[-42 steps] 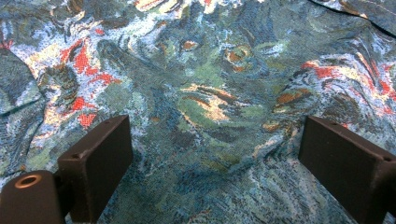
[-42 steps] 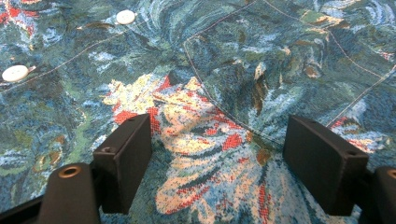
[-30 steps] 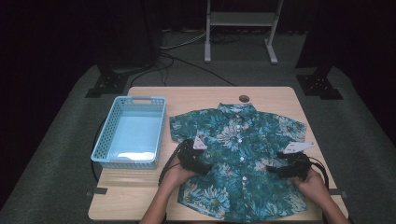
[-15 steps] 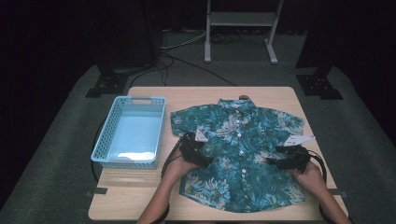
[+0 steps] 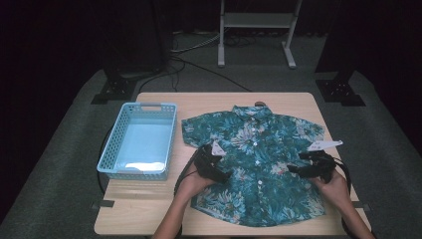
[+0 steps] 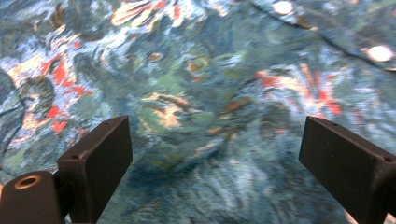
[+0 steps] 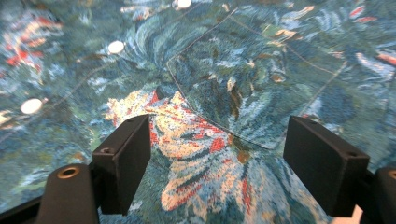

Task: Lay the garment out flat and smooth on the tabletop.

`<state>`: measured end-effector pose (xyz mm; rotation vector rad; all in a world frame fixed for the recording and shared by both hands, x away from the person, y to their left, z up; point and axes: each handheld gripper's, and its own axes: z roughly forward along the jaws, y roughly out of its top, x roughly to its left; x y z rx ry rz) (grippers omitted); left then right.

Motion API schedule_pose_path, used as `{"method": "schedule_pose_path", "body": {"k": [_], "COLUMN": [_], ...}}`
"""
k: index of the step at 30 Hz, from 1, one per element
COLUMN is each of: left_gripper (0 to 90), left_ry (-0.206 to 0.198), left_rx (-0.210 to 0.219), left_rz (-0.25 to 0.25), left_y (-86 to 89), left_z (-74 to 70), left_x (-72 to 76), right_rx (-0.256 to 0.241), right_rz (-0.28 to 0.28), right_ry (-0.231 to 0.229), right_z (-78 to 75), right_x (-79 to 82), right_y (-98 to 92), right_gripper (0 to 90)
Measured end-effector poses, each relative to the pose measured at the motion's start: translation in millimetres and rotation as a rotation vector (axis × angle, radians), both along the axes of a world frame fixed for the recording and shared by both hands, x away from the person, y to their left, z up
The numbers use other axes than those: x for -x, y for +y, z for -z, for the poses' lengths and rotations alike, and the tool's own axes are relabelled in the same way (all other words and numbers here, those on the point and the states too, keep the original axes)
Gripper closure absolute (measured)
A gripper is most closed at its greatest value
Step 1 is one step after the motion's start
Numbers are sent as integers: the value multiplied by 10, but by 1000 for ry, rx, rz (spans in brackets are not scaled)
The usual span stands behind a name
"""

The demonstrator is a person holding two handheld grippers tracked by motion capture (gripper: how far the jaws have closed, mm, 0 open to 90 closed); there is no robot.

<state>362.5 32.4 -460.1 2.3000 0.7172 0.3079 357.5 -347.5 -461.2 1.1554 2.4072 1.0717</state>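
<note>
A teal floral short-sleeved shirt [image 5: 259,159] lies flat and buttoned on the wooden table [image 5: 209,102]. My left gripper [image 5: 221,174] rests over the shirt's left side, jaws wide apart above the fabric [image 6: 210,121]. My right gripper [image 5: 293,170] hovers over the shirt's right side, also open, its jaws straddling the floral print near the chest pocket [image 7: 243,93]. White buttons [image 7: 116,46] show along the placket. Neither gripper holds any cloth.
A light blue plastic basket [image 5: 140,140] stands on the table's left part. A small dark round object [image 5: 259,104] sits at the far edge behind the collar. Dark floor, cables and a white stand [image 5: 256,30] lie beyond the table.
Both grippers have shifted slightly away from me and inward over the shirt. The shirt itself looks unmoved.
</note>
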Motion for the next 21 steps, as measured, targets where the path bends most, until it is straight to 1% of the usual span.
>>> {"method": "schedule_pose_path", "body": {"k": [2,3,5,7,11,12,13,14,15,16,20,21], "left_gripper": [90,90,90,90,90,90,90,90,91,90,90,90], "left_ry": [3,8,5,4,-7,-10,-11,-11,-13,-14,-15,-17], "left_rx": [9,21,24,27,36,41,60,60,66,82,92,91], "left_rz": [3,2,-2,-7,-19,-21,-28,-28,-34,-45,-52,-52], "left_y": [3,15,25,54,121,139,171,171,186,216,255,269], "left_z": [-17,-26,-31,-42,-57,-52,-37,-37,-32,-29,-35,-37], "left_x": [33,59,74,99,170,194,237,237,257,291,345,364], "right_rx": [-1,-9,-9,1,-5,-5,-4,-4,2,4,8,14], "right_rz": [8,8,10,5,7,5,5,5,2,0,-8,-13], "right_ry": [-2,0,2,2,10,9,9,9,14,15,20,18], "right_z": [-20,-27,-28,-22,-15,-11,1,1,19,28,54,68], "right_x": [23,51,66,115,172,190,236,236,276,296,356,397], "right_y": [-28,-55,-65,-93,-122,-132,-145,-145,-151,-153,-157,-153], "right_gripper": [224,223,224,224,224,223,224,224,224,224,224,224]}}
